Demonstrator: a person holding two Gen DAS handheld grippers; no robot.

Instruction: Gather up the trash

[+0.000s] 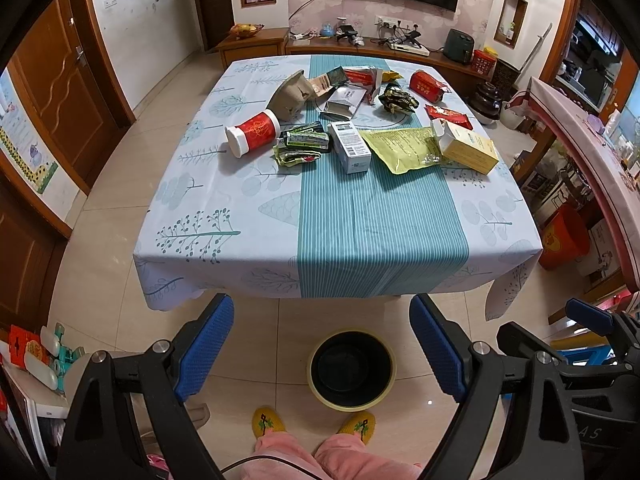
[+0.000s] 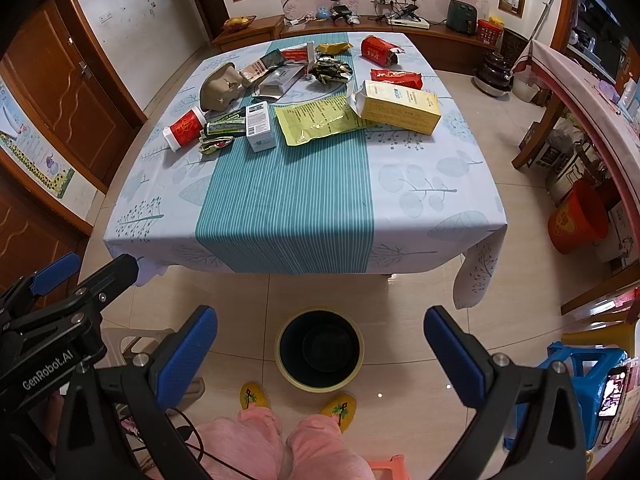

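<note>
Overhead, both grippers hang above the floor at the near edge of the counter (image 1: 224,200), each with its jaws spread wide and nothing between them; the left gripper (image 1: 322,346) frames a black bin (image 1: 351,368) with a yellow rim, and the right gripper (image 2: 320,354) frames the same bin from its own view; the bin stands on the tiled floor just before the person's yellow slippers (image 1: 269,421) and pink trouser legs. The trash lies untouched on the far half of the counter, on a blue-and-teal cloth: a red can (image 1: 253,133) on its side at the left, a brown pulp tray (image 1: 291,94) behind it, green wrappers (image 1: 304,145), a small white box (image 1: 350,146), a yellow-green pouch (image 1: 402,148), a yellow box (image 1: 466,147) with its flap open, a dark crumpled wrapper (image 1: 398,100) and red packets (image 1: 428,85) toward the back; the near half of the cloth bears nothing.
</note>
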